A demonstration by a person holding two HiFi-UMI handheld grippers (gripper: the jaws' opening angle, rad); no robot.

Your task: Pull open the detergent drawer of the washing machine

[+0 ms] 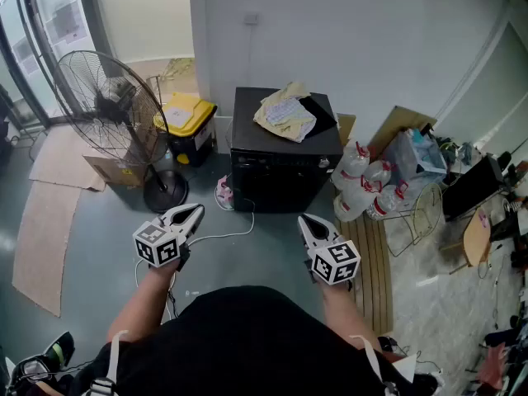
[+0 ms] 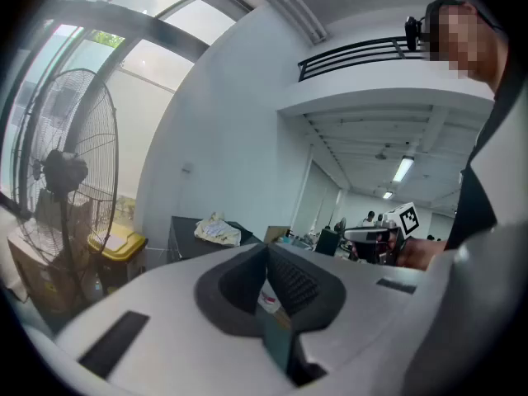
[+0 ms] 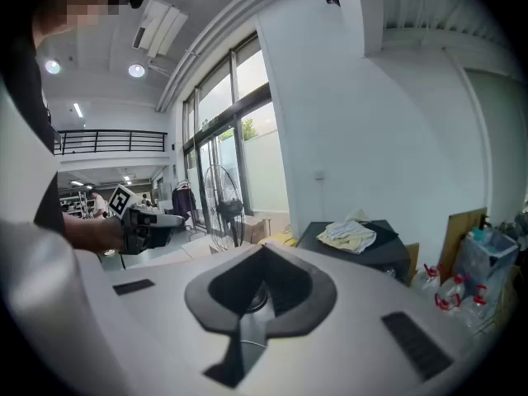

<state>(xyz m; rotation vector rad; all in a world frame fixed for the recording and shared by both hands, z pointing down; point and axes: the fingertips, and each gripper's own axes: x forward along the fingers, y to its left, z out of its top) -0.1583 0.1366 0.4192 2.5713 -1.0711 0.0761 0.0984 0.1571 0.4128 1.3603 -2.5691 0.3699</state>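
Nearest the camera, the left tongs, white-shelled with a black-and-white marker cube, are held low over the grey floor with the jaws closed together on nothing. The right tongs, of the same build, are likewise shut tight and empty. Just beyond them a thin white cable is seen trailing across the floor toward the black, box-shaped washing machine. The machine is set against the white wall, well apart from both tongs. Nothing of the task is judged to be done yet, and the approach is taken to be the step in hand. The detergent drawer is expected on the machine's upper front, but that face is too dark from above for it to be made out, so a lower, squarer look should be gained first. For a clean pull, one pair of tongs should be opened before arrival and the jaws set over the drawer's lip and closed firmly. The drawer should then be drawn straight outward, not up or sideways. The cable should be stepped over. A crumpled pale yellow cloth lies on the machine's top and need not be touched. A large black pedestal fan stands to the left, and clear plastic bottles with red caps are grouped to the right; both are best kept clear of.
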